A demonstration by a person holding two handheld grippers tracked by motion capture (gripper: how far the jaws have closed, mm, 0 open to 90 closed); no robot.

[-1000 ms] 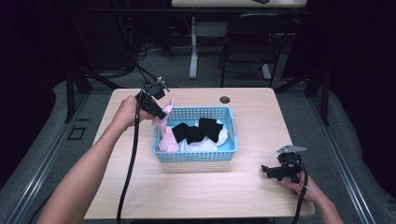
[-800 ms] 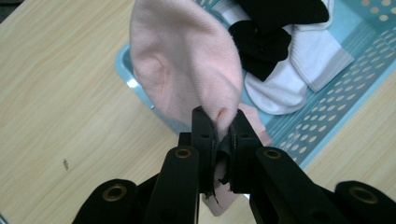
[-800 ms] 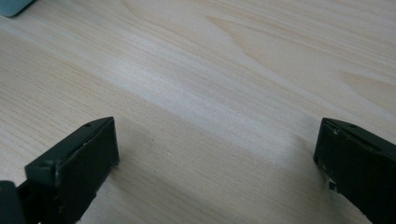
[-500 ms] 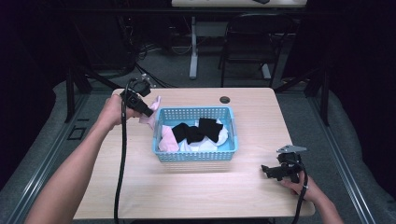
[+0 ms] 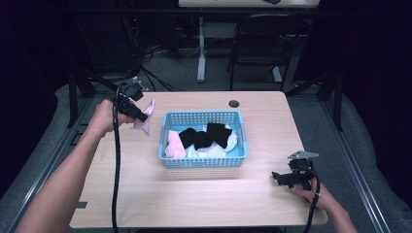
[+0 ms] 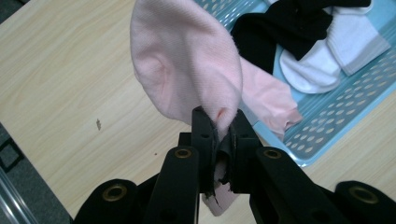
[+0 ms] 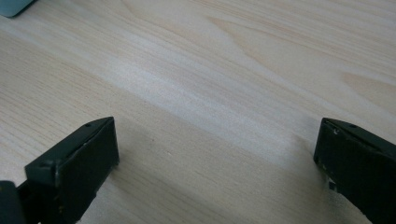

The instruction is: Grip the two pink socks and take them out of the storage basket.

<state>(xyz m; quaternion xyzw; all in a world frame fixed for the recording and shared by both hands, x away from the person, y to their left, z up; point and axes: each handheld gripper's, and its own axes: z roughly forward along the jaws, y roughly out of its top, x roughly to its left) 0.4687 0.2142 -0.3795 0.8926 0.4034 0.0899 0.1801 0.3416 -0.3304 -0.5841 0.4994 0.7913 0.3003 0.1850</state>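
One pink sock (image 6: 187, 70) is pinched in the left gripper (image 5: 142, 115) beside the basket (image 5: 201, 162); others, perhaps six, remain inside; the right gripper (image 7: 215, 163) fingers are spread empty.

A light wooden table (image 5: 204, 204) carries everything. A blue plastic basket (image 5: 202, 160) stands directly on it, near the middle. A small dark round hole (image 5: 234, 104) sits in the top near the far edge. The right gripper (image 5: 278, 177) rests low at the near right corner.
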